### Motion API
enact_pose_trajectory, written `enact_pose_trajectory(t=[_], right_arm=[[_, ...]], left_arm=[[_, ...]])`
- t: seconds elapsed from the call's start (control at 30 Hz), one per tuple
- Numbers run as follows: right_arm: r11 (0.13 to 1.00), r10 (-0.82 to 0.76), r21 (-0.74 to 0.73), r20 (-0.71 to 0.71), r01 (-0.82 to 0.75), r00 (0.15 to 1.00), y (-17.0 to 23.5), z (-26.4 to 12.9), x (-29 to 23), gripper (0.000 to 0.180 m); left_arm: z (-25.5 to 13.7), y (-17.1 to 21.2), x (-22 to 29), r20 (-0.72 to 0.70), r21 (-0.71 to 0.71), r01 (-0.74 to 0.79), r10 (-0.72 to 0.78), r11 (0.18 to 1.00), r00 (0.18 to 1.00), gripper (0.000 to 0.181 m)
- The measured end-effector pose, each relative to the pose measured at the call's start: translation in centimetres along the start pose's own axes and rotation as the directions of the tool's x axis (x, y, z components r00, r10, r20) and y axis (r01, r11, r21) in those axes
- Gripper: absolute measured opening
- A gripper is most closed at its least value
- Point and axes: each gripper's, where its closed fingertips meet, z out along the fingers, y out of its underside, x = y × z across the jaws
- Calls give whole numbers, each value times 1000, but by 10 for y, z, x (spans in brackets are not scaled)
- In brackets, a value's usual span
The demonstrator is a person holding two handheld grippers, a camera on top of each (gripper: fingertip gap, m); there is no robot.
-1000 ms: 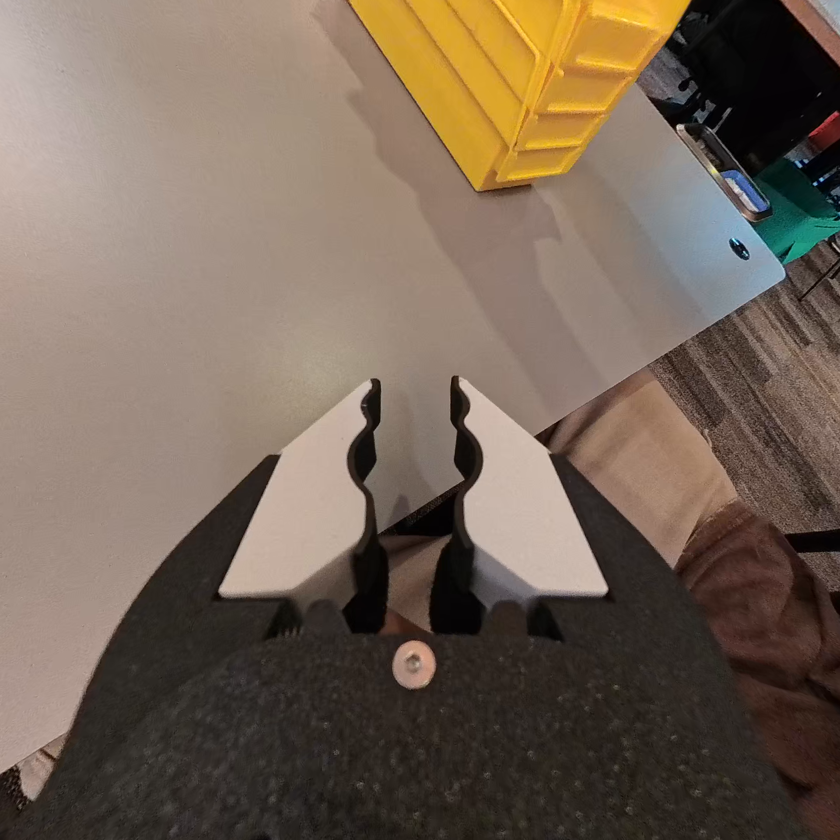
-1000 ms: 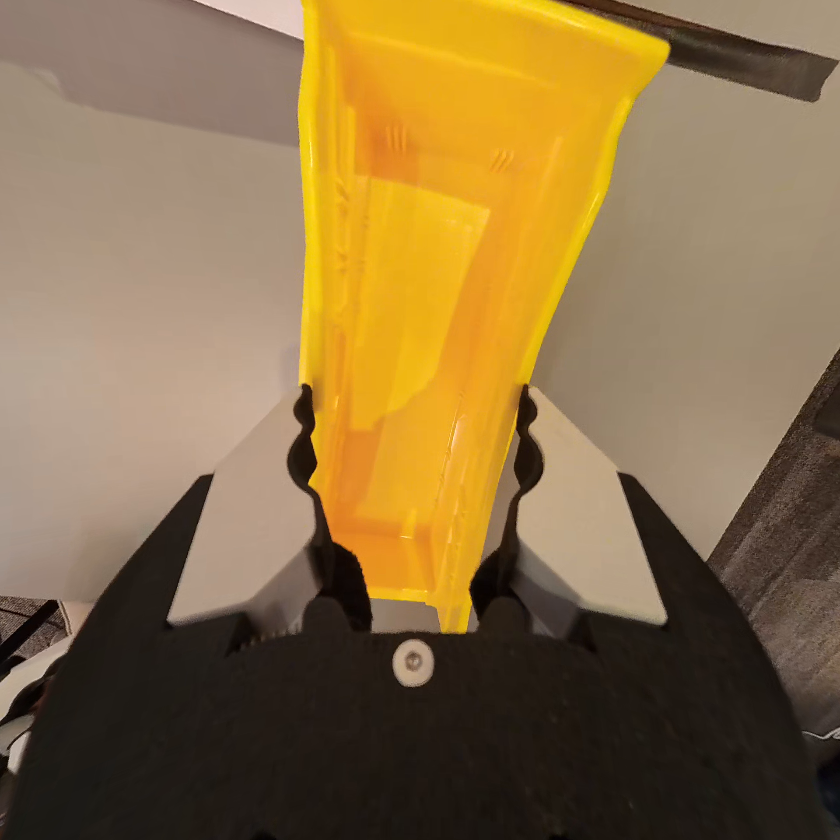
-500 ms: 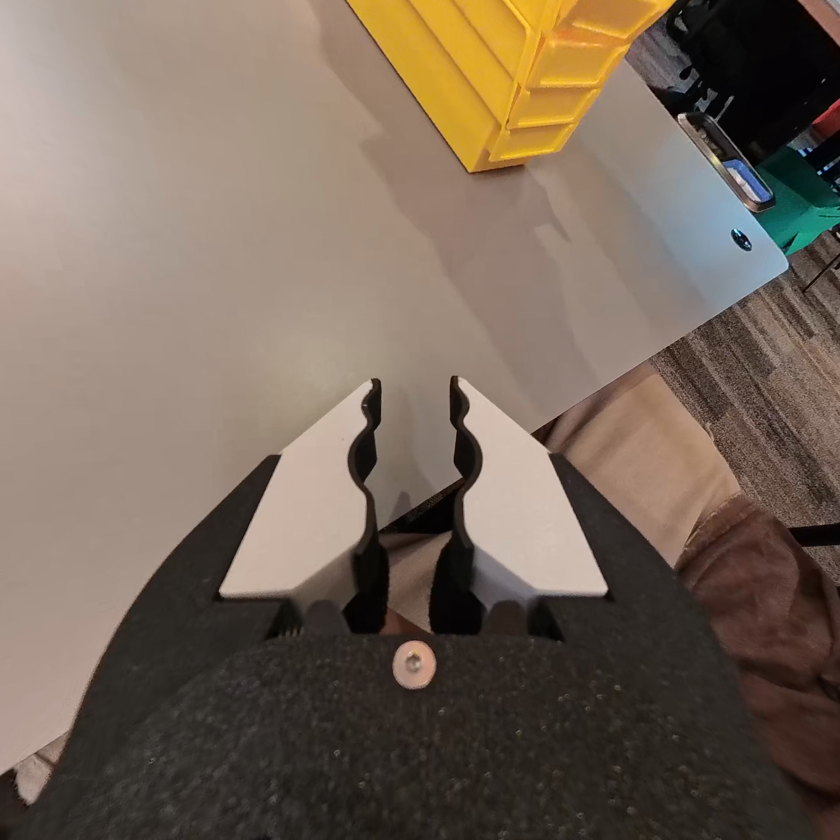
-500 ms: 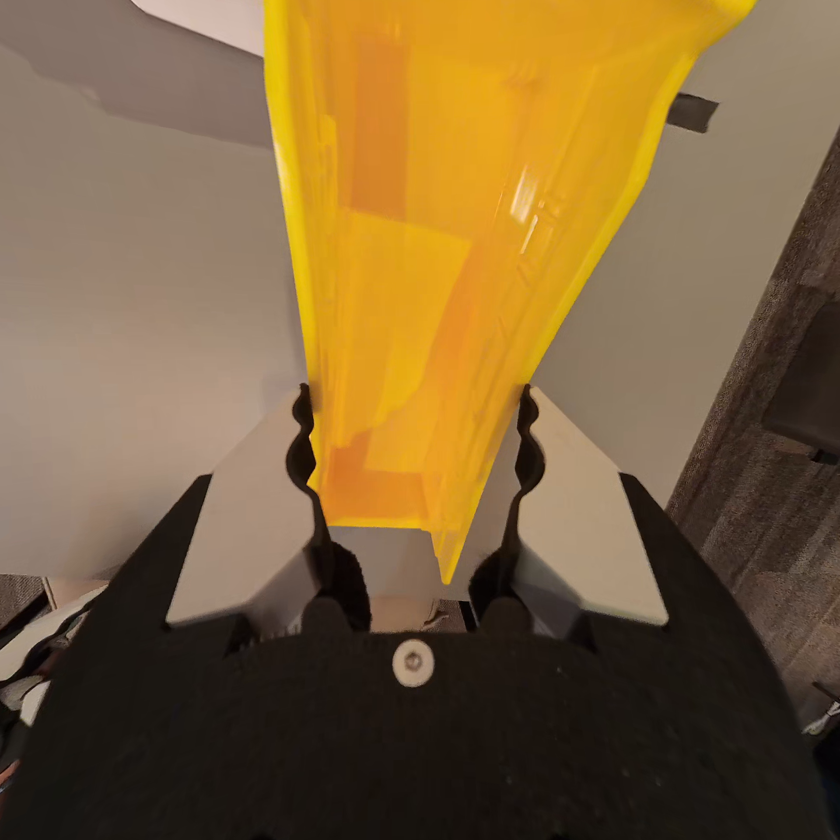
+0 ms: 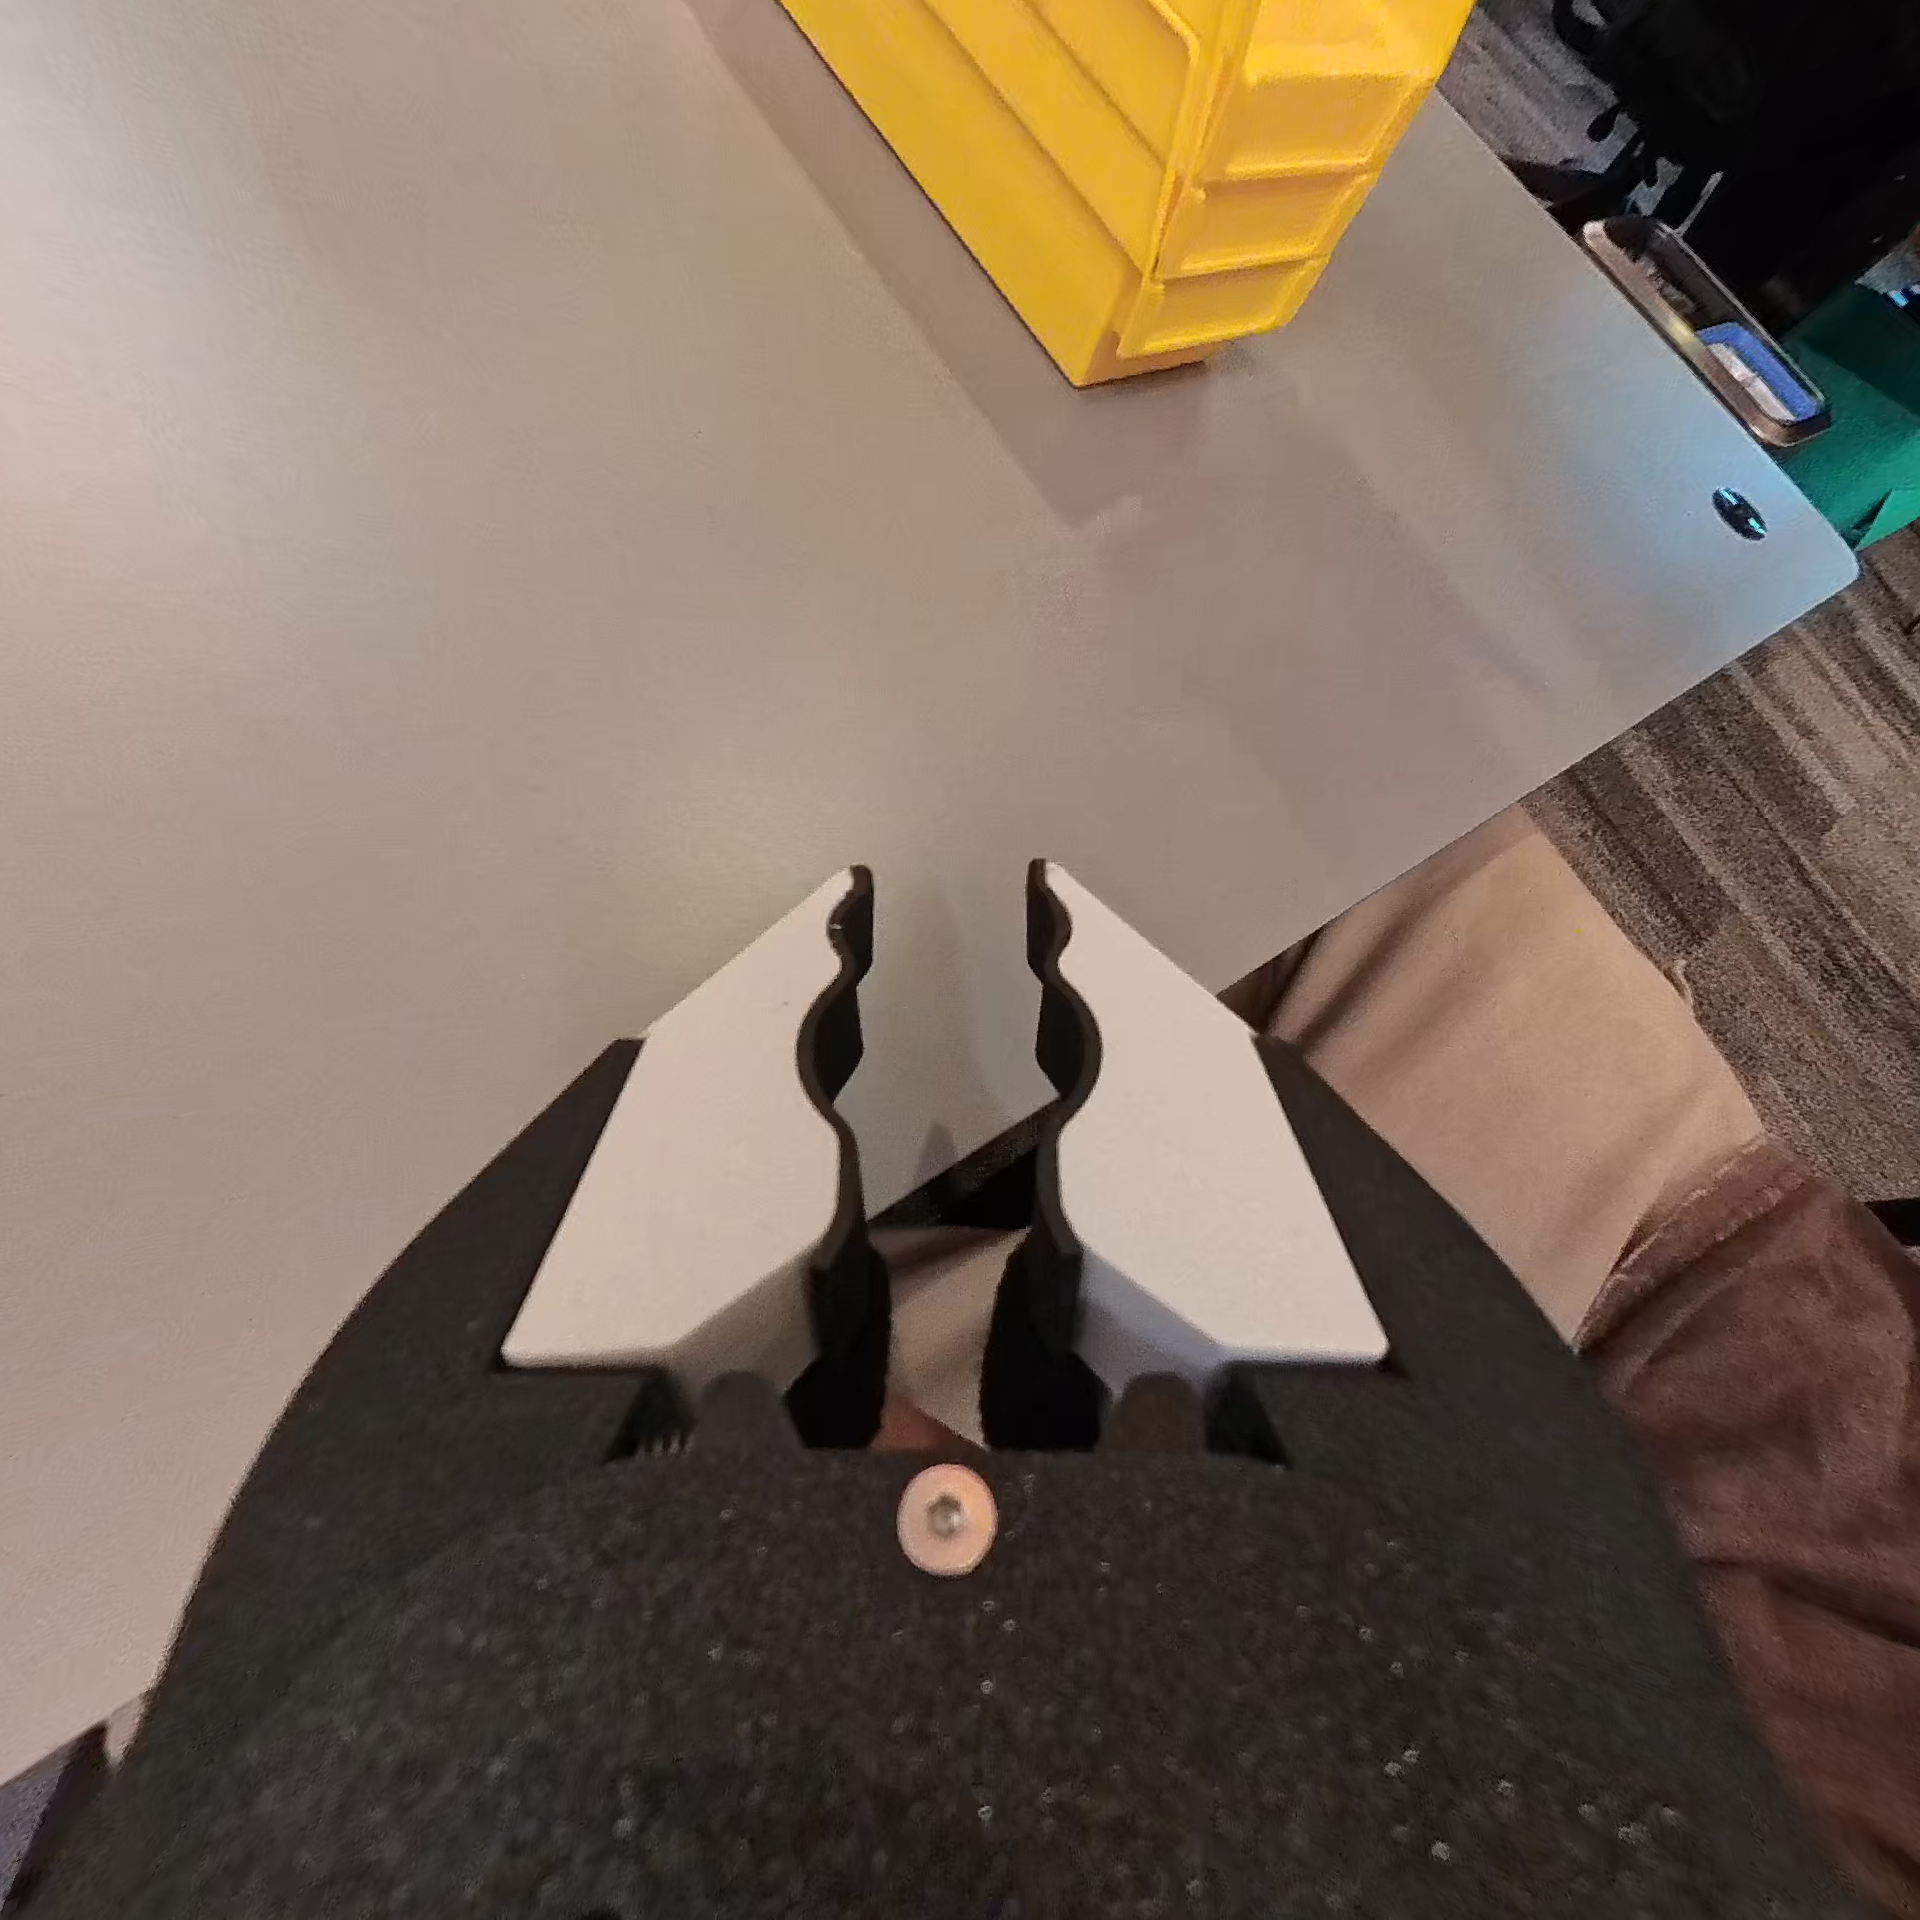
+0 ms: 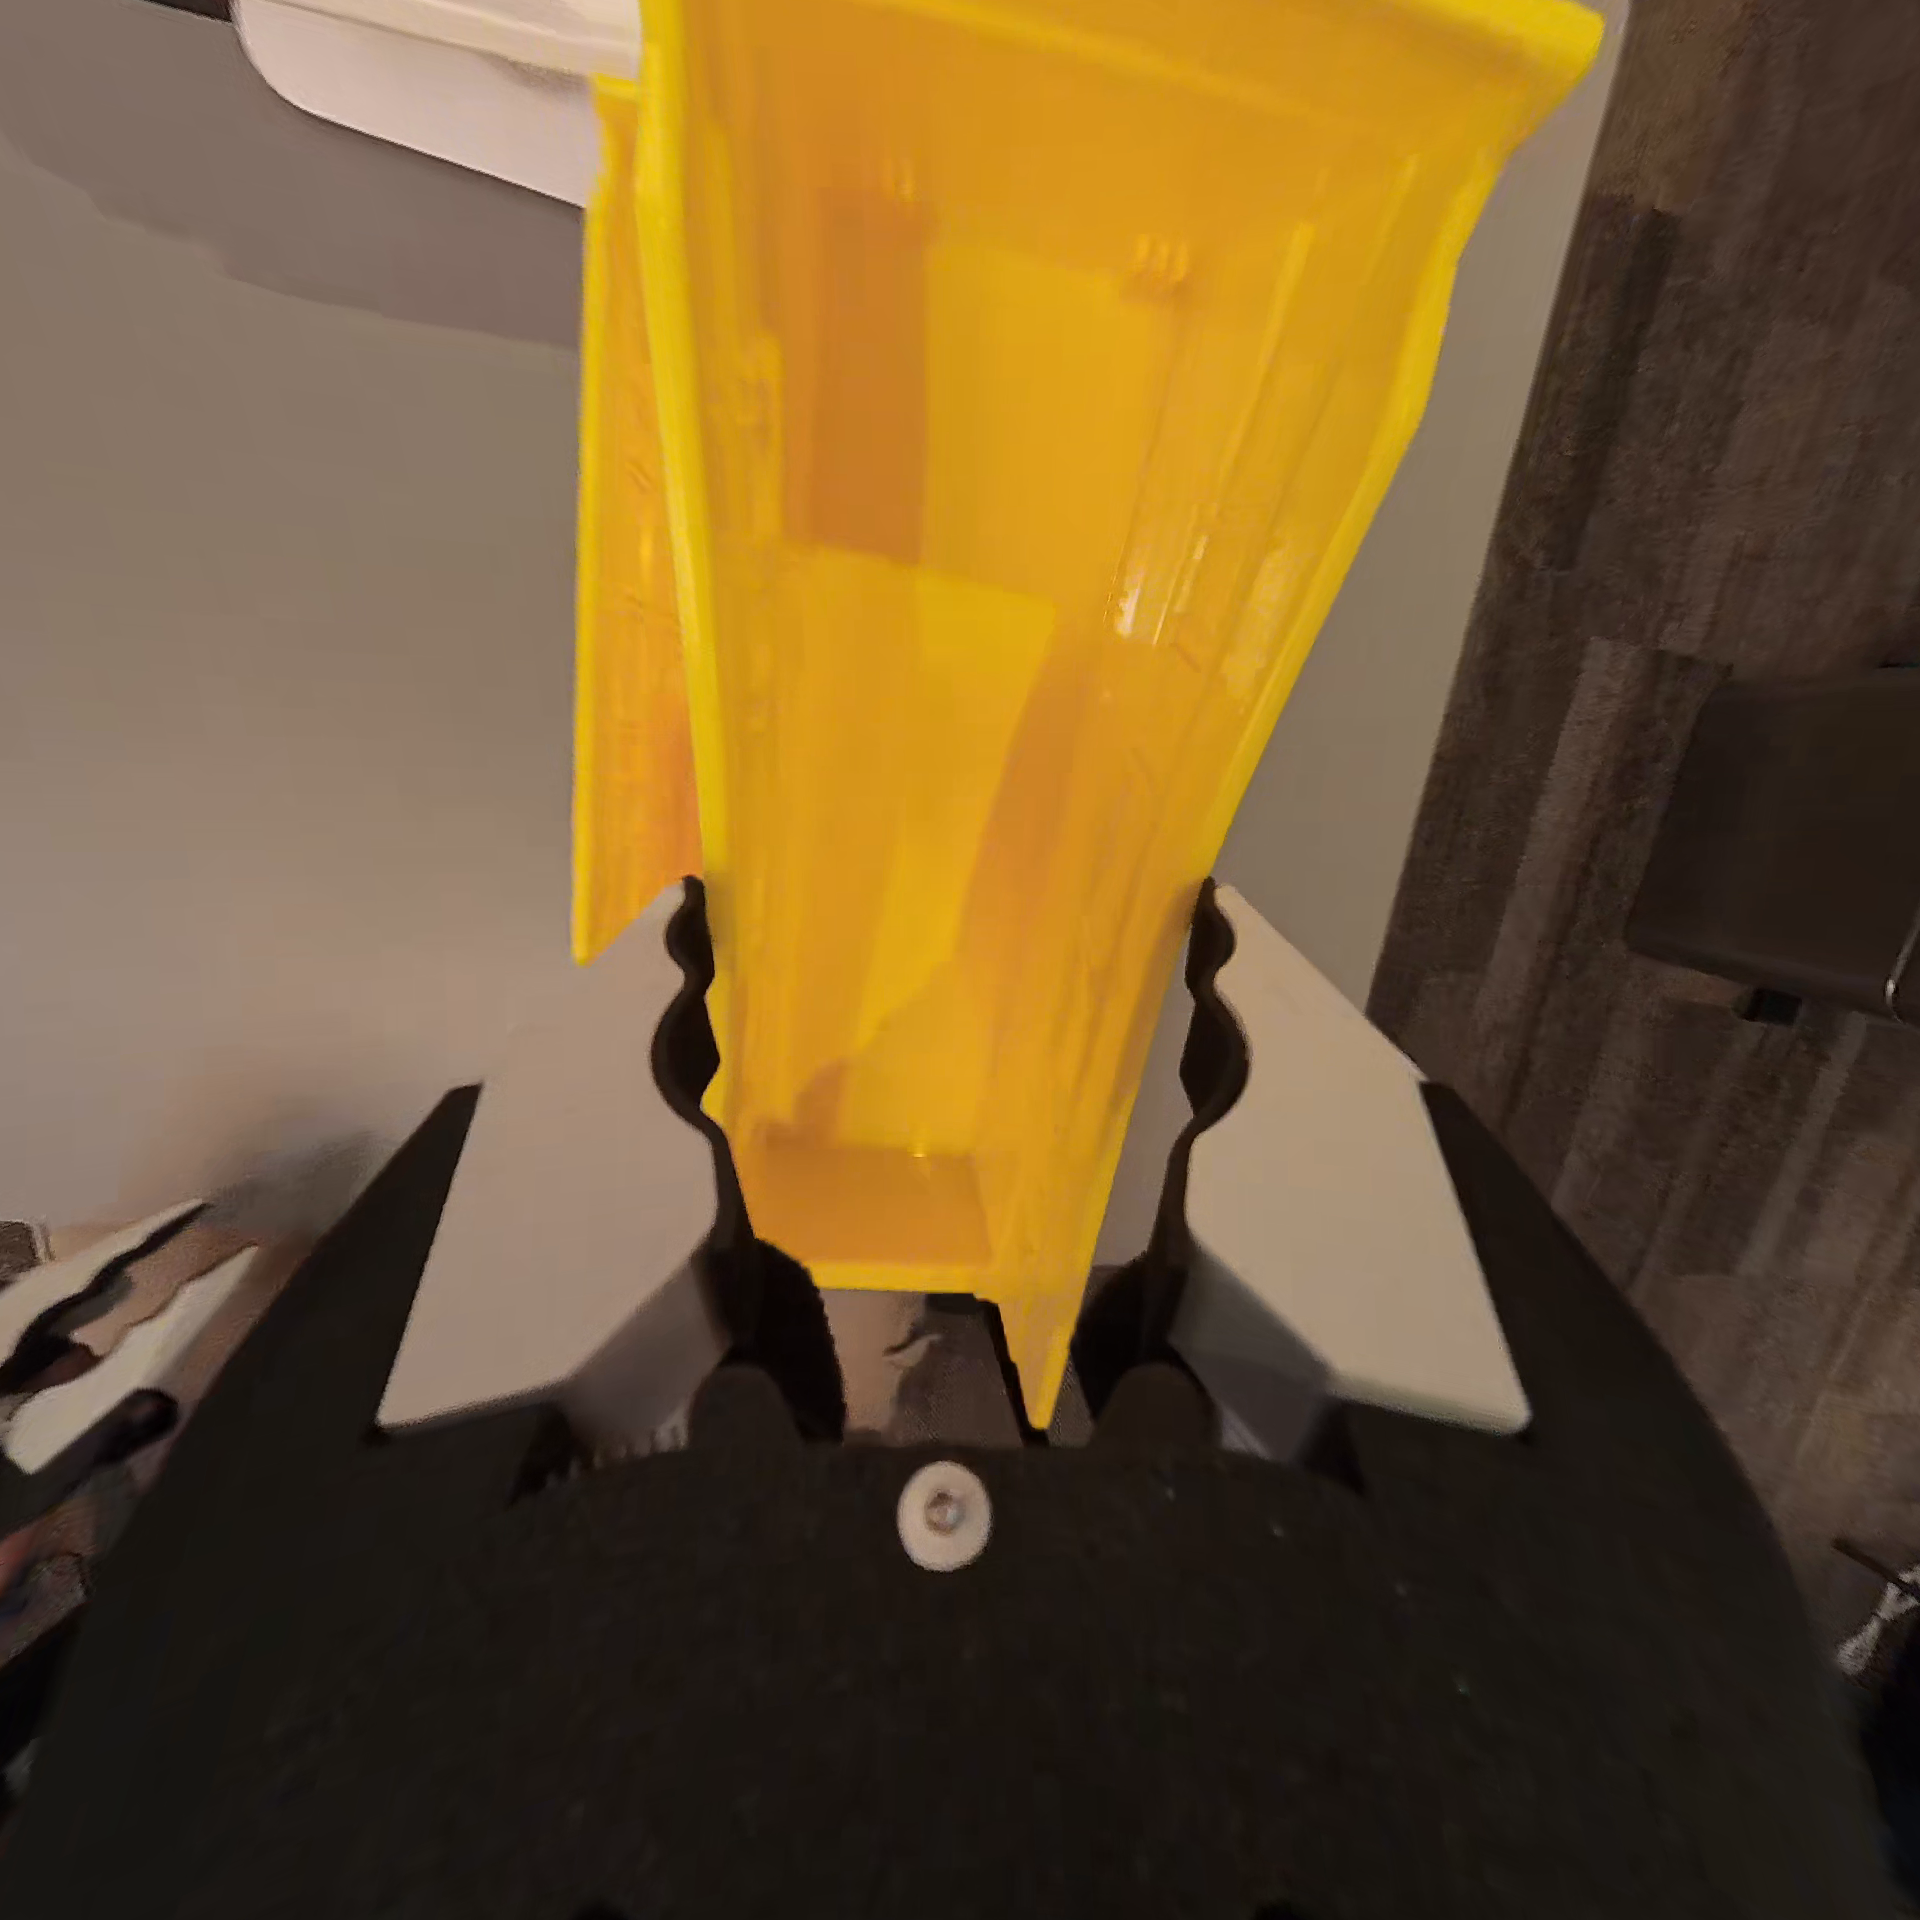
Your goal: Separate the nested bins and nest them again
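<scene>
Yellow plastic bins (image 5: 1091, 187) stand nested on the grey table (image 5: 416, 520) at the far right of the left wrist view. My left gripper (image 5: 949, 883) hovers empty over the table's near edge, its fingers a narrow gap apart. In the right wrist view my right gripper (image 6: 945, 894) is shut on one yellow bin (image 6: 1039, 520), gripping its side walls, open side toward the camera. The bin is raised above the table. The edge of a second yellow bin (image 6: 623, 623) shows just to its left and lower. The left gripper (image 6: 104, 1320) shows at the lower left.
A person's leg (image 5: 1455, 1091) is at the table's near edge. A metal tray (image 5: 1704, 322) sits at the table's right end, with carpeted floor (image 5: 1714, 831) beyond. A white object (image 6: 416, 83) lies at the table's far side. A dark object (image 6: 1787, 831) stands on the floor.
My right gripper has raised and swung the held bin to the right, so a second bin's edge now shows on its left. The left gripper has shifted slightly and stays empty.
</scene>
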Motion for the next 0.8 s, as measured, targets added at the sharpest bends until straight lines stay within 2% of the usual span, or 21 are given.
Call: enact_pose_trajectory(t=[0.13,0.33,0.5,0.63,0.67,0.7,0.8], right_arm=[[997,1,-81,-13,-2,1000,24,34,40,92],[982,11,-190,7,-9,1000,50,130,74,93],[968,12,-249,32,-4,999,52,202,84,93],[955,5,-296,53,11,999,50,237,84,100],[952,19,-307,61,0,998,49,242,82,109],[959,39,-282,65,-19,997,42,244,83,106],[968,47,-248,77,-27,996,36,248,82,117]], left_arm=[[1,2,-3,6,-8,9,-9,1000,1000,27],[3,4,-5,11,-24,8,-8,1000,1000,27],[7,8,-4,9,-50,-4,4,999,1000,27],[12,9,-4,2,-66,4,-4,998,1000,27],[13,10,-3,-5,-72,8,-8,997,1000,27],[13,11,-3,-10,-78,8,-9,997,1000,27],[13,10,-4,-14,-78,8,-10,997,1000,27]])
